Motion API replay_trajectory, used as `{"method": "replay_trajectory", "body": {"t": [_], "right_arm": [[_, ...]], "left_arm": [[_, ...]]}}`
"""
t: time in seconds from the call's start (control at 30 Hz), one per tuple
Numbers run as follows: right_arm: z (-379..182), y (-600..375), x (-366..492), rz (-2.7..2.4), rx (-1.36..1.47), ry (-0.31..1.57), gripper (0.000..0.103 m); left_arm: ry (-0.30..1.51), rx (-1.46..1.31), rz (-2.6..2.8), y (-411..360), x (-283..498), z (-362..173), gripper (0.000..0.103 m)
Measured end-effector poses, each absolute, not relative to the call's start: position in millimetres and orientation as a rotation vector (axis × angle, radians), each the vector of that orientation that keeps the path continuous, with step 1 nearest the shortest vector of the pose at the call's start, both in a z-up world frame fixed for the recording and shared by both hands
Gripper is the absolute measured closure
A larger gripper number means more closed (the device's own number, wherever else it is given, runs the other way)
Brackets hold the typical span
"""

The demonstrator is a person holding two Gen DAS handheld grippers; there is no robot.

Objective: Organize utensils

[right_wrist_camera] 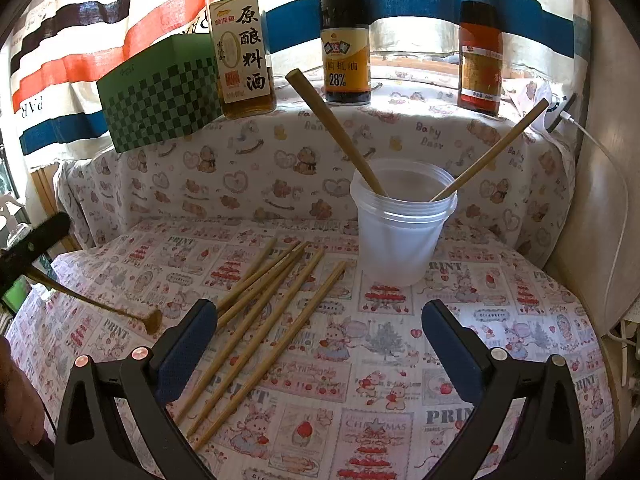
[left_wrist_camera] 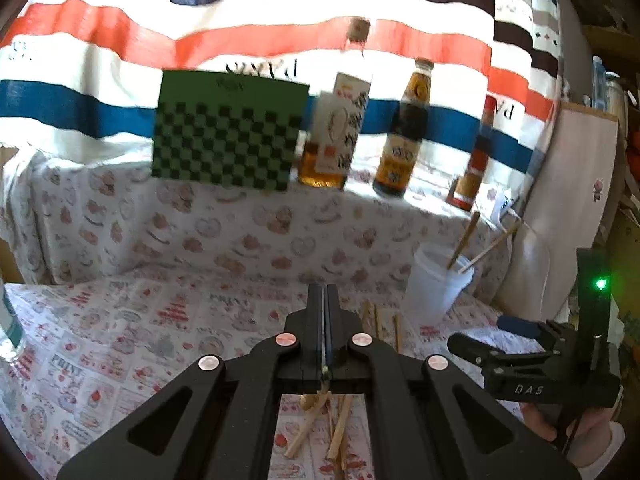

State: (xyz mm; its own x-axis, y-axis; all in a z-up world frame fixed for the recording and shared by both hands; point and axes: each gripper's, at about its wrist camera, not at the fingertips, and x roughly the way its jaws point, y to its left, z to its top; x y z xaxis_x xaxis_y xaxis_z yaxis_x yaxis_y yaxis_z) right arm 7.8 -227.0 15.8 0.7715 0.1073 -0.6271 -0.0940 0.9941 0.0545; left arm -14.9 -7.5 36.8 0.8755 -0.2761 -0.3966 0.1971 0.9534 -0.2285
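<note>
My left gripper (left_wrist_camera: 325, 290) is shut on one wooden chopstick (left_wrist_camera: 308, 420), which hangs slanting below the closed jaws. In the right wrist view that gripper (right_wrist_camera: 36, 236) sits at the far left, above the table, with the held chopstick (right_wrist_camera: 92, 300) angled down to the cloth. My right gripper (right_wrist_camera: 318, 312) is open and holds nothing. It hovers over several loose chopsticks (right_wrist_camera: 264, 320) lying on the printed tablecloth. Behind them stands a translucent plastic cup (right_wrist_camera: 400, 232) with two chopsticks (right_wrist_camera: 332, 124) leaning in it. The cup (left_wrist_camera: 436, 280) also shows to the right of my left gripper.
A cloth-covered ledge (right_wrist_camera: 248, 168) rises behind the table. On it stand a green checkered box (right_wrist_camera: 160, 104) and three sauce bottles (right_wrist_camera: 346, 52). A white cable (right_wrist_camera: 612, 184) runs down the right side. A glass (left_wrist_camera: 8, 332) stands at the table's left edge.
</note>
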Motion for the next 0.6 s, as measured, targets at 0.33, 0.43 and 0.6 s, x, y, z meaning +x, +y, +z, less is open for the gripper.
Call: {"method": "replay_trajectory", "body": {"t": [0.33,0.43,0.6], "right_arm": [[16.2,-226.0,5.4,0.115,0.021,0.682,0.0],[17.2,-228.6,5.5,0.12,0.031,0.689,0.0],[15.2,-228.6,8.3,0.118,0.02,0.708,0.0]], "left_arm": [[0.504,-0.247,-0.269,-11.9,13.9,16.3,0.102],[0.623,-0.183,-0.2,-17.6,26.2,4.3,0.102],[0.809,-0.179,-0.17,-15.1,44.0,-24.0,0.103]]}}
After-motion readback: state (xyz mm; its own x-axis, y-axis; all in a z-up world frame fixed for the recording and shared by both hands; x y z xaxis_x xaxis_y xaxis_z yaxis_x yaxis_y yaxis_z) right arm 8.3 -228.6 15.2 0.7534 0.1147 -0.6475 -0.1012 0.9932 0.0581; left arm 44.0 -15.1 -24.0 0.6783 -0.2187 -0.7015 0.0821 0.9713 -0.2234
